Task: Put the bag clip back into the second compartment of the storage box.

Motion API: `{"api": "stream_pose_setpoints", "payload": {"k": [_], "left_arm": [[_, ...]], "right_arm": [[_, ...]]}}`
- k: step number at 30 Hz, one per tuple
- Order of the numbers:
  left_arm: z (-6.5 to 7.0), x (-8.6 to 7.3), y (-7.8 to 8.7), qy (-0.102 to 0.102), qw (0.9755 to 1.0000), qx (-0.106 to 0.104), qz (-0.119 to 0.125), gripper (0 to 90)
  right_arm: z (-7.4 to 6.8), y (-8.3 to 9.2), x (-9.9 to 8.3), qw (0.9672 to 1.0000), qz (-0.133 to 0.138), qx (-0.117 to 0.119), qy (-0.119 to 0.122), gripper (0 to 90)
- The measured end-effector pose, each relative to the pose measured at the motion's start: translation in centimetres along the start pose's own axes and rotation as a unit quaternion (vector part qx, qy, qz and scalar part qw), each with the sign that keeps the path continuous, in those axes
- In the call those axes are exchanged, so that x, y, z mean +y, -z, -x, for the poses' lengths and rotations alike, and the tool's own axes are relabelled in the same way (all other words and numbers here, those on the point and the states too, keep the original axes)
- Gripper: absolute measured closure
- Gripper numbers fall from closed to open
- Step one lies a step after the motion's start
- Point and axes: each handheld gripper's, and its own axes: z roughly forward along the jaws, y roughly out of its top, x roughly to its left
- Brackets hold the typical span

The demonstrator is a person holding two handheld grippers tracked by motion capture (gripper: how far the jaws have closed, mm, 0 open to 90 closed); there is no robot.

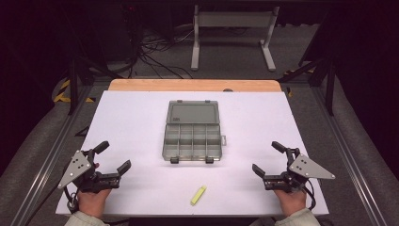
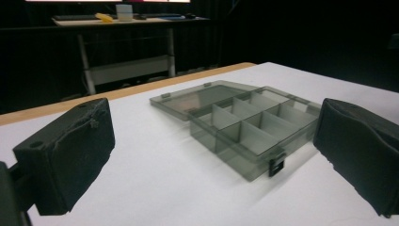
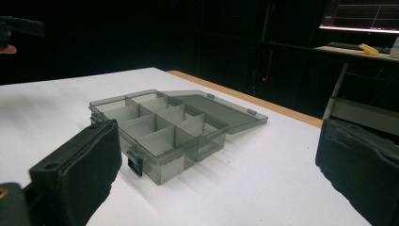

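Observation:
A smoky grey plastic organiser box (image 1: 193, 140) lies open in the middle of the white table, its lid (image 1: 192, 113) folded flat toward the far side and its compartments empty. The same box (image 2: 256, 127) sits ahead of my left gripper's jaws, and the box (image 3: 162, 127) shows again ahead of my right gripper's jaws. A small yellow-green piece (image 1: 198, 195) lies near the front edge. My left gripper (image 1: 113, 156) rests at the front left, open and empty. At the front right my right gripper (image 1: 268, 157) is open and empty too.
The white table top (image 1: 131, 122) has a wooden strip (image 1: 193, 85) along its far edge. Beyond it stand a white desk frame (image 1: 233, 35) and loose cables (image 1: 155, 52) on the floor. Metal rails (image 1: 348, 155) run along both sides.

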Motion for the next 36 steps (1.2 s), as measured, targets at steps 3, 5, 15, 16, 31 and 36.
{"api": "stream_pose_setpoints", "payload": {"k": [3,5,15,16,31,36], "left_arm": [[0.7,0.7,-0.5,-0.008,0.9999,-0.011,-0.003,0.0],[1.1,1.0,-0.8,-0.011,0.9999,-0.013,-0.003,0.0],[3.7,3.1,-3.9,-0.022,0.9979,-0.06,-0.002,0.0],[4.2,3.4,-4.5,-0.025,0.9972,-0.07,-0.001,0.0],[8.4,5.1,-8.7,-0.044,0.9902,-0.132,-0.01,0.0],[9.4,5.3,-9.6,-0.049,0.9879,-0.147,-0.012,0.0]], "right_arm": [[-0.1,-0.1,0.0,1.0,-0.001,0.002,-0.002,0.9],[-0.1,-0.1,0.0,1.0,-0.006,0.001,-0.003,0.8],[-0.1,-0.3,-0.1,0.9999,-0.01,0.006,-0.01,0.2],[-0.1,-0.3,-0.1,0.9999,-0.011,0.006,-0.011,0.2],[-0.1,-0.4,-0.1,0.9997,-0.016,0.009,-0.014,0.2],[-0.1,-0.4,-0.2,0.9997,-0.016,0.009,-0.013,0.2]]}}
